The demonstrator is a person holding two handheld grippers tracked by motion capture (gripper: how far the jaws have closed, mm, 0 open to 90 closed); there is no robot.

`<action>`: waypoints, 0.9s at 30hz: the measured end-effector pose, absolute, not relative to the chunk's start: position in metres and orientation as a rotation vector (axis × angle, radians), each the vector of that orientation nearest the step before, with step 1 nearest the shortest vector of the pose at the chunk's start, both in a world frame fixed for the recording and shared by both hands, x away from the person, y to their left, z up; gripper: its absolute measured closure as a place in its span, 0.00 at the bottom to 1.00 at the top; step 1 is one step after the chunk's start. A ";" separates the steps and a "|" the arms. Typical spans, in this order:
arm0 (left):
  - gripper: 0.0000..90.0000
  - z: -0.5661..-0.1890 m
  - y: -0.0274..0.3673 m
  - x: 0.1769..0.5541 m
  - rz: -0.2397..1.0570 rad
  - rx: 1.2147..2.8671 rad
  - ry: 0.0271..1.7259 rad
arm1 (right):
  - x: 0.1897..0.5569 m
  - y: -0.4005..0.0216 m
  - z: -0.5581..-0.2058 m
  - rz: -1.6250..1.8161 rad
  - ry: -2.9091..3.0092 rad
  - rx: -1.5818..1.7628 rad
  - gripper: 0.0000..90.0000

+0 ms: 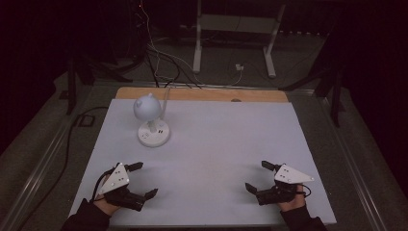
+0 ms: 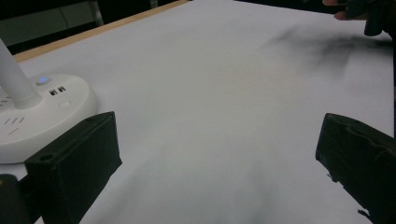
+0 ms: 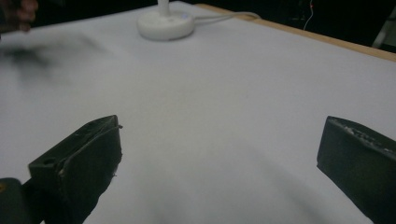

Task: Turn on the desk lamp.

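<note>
A white desk lamp point(image 1: 150, 120) with a round head and a round base stands at the back left of the white table top point(image 1: 216, 144). Its base point(image 2: 32, 112) has a small blue light and lies just past my left jaw; the base point(image 3: 166, 23) also sits far off in the right gripper view. My left gripper point(image 1: 143, 179) rests near the front left edge, jaws wide apart and nothing between them. My right gripper point(image 1: 259, 176) rests near the front right edge, also open and bare. The left gripper point(image 2: 217, 154) and right gripper point(image 3: 219, 158) each look over bare white surface.
A white cable point(image 1: 166, 94) runs from the lamp over the wooden back edge point(image 1: 202, 94). Beyond the table, a white frame stand point(image 1: 235, 38) and loose cables lie on the dark floor. A hand point(image 3: 21, 11) holding the other gripper appears far left.
</note>
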State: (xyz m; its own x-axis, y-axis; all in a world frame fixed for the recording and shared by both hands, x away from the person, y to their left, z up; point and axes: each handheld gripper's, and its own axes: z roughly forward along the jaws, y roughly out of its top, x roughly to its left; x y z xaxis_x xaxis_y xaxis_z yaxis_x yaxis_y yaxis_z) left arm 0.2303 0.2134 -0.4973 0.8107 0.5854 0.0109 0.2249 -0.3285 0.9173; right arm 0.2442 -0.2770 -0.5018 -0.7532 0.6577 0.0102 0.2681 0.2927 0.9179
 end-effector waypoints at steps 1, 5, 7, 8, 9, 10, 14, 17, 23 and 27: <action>0.00 -0.497 0.213 0.230 0.414 1.912 0.609 | 0.244 -0.276 -0.502 1.440 2.206 0.818 0.00; 0.00 -0.498 0.213 0.230 0.412 1.928 0.602 | 0.243 -0.274 -0.502 1.440 2.214 0.807 0.00; 0.00 -0.498 0.213 0.230 0.405 1.932 0.599 | 0.243 -0.274 -0.502 1.443 2.210 0.810 0.00; 0.00 -0.498 0.213 0.230 0.403 1.935 0.600 | 0.243 -0.275 -0.502 1.453 2.208 0.823 0.00; 0.00 -0.498 0.213 0.230 0.399 1.936 0.599 | 0.243 -0.275 -0.502 1.453 2.208 0.823 0.00; 0.00 -0.498 0.213 0.230 0.402 1.939 0.599 | 0.244 -0.276 -0.502 1.452 2.200 0.831 0.00; 0.00 -0.498 0.213 0.228 0.404 1.942 0.593 | 0.244 -0.276 -0.501 1.451 2.185 0.832 0.00; 0.00 -0.497 0.213 0.228 0.404 1.947 0.590 | 0.244 -0.276 -0.501 1.455 2.175 0.827 0.00; 0.00 -0.495 0.213 0.225 0.390 1.944 0.583 | 0.244 -0.275 -0.501 1.441 2.172 0.828 0.00; 0.00 -0.493 0.209 0.224 0.379 1.966 0.568 | 0.243 -0.275 -0.498 1.462 2.151 0.835 0.00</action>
State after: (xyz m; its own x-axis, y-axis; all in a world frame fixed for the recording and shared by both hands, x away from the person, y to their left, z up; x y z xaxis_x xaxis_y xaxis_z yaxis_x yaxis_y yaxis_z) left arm 0.2237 0.2090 -0.4929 0.8396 0.5429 0.0177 0.2253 -0.3776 0.8981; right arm 0.2430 -0.2746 -0.4984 -0.7381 0.6747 -0.0005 0.2482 0.2721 0.9297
